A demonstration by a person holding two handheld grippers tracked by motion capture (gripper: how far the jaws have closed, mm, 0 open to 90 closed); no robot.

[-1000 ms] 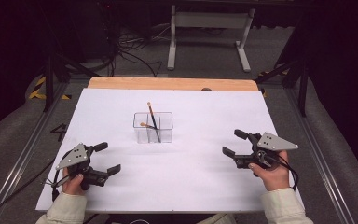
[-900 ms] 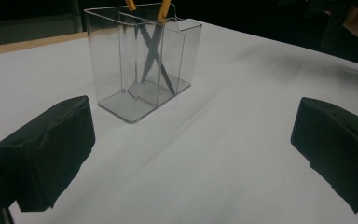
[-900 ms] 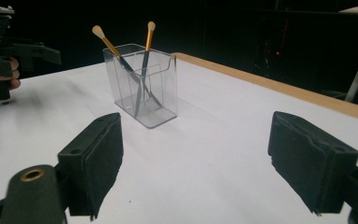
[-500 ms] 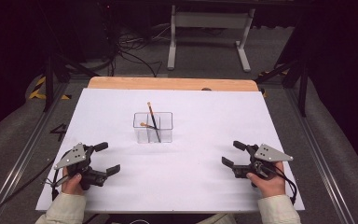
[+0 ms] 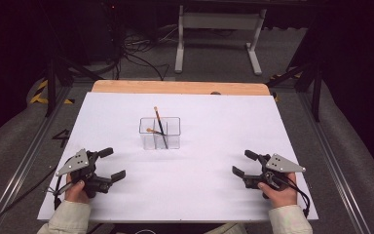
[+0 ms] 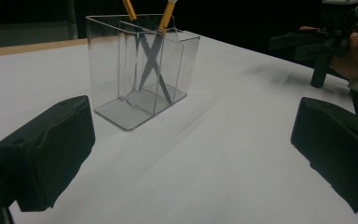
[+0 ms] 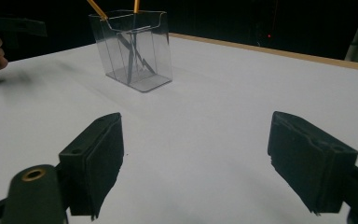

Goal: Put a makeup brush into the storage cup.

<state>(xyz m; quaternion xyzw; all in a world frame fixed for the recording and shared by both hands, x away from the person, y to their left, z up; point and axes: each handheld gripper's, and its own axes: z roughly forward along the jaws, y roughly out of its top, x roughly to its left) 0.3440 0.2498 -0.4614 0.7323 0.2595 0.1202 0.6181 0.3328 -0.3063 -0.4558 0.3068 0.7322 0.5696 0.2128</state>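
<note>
A clear plastic holder (image 5: 160, 133) (image 6: 137, 70) (image 7: 133, 49) stands in the middle of the white table (image 5: 199, 117). Two pencils with dark lower parts (image 5: 159, 127) (image 6: 151, 51) (image 7: 131, 53) lean crossed inside it. My left gripper (image 5: 112, 163) (image 6: 191, 163) rests near the front left edge, open, nothing between its jaws. My right gripper (image 5: 243, 163) (image 7: 196, 163) sits low near the front right edge, also open and empty. Both point toward the holder from well short of it.
A wooden strip (image 5: 180, 87) runs along the table's far edge. Beyond it stand a white metal frame (image 5: 219, 29) and cables on the floor (image 5: 136, 53). Metal rails (image 5: 24, 161) flank the table on both sides.
My right gripper has come down and toward the front edge of the table. The left gripper, the holder and the pencils have stayed where they were.
</note>
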